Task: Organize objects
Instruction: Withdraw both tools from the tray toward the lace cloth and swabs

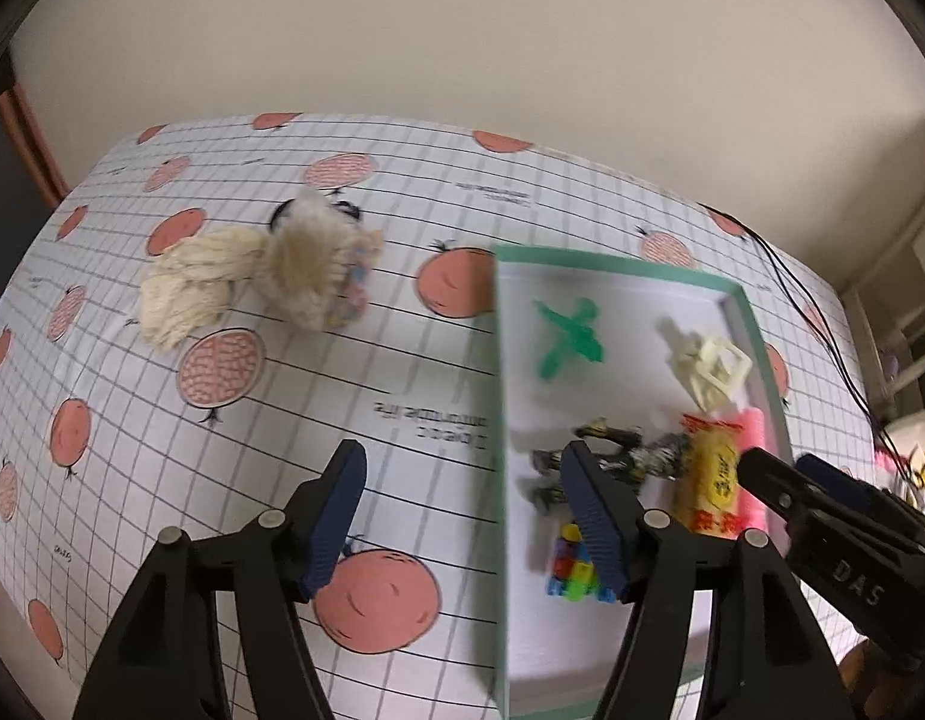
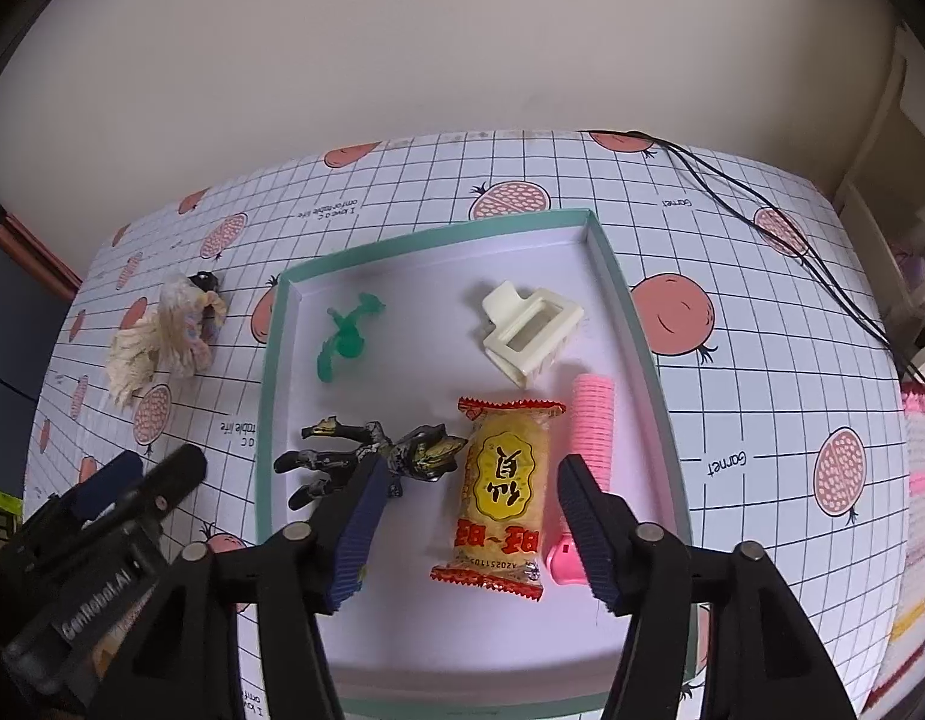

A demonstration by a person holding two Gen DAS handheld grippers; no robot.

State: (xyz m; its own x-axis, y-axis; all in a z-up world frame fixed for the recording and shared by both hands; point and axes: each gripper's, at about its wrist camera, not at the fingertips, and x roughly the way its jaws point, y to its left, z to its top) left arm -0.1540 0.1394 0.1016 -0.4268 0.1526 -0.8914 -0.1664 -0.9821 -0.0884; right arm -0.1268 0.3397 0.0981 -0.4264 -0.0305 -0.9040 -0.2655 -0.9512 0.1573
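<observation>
1. My shallow teal-rimmed white box [image 2: 639, 348] holds a green plastic figure [image 2: 342, 345], cream hair claw [image 2: 531, 330], dark robot toy [image 2: 372, 459], pink ribbed roller [image 2: 591, 432] and yellow snack packet [image 2: 501, 492] with red Chinese print.
2. Fluffy cream plush [image 1: 264, 276] lies outside on the pomegranate cloth [image 2: 762, 360] reading "Garnet".
3. My left gripper [image 1: 462, 510] and right gripper [image 2: 465, 516] both gape wide, empty.
</observation>
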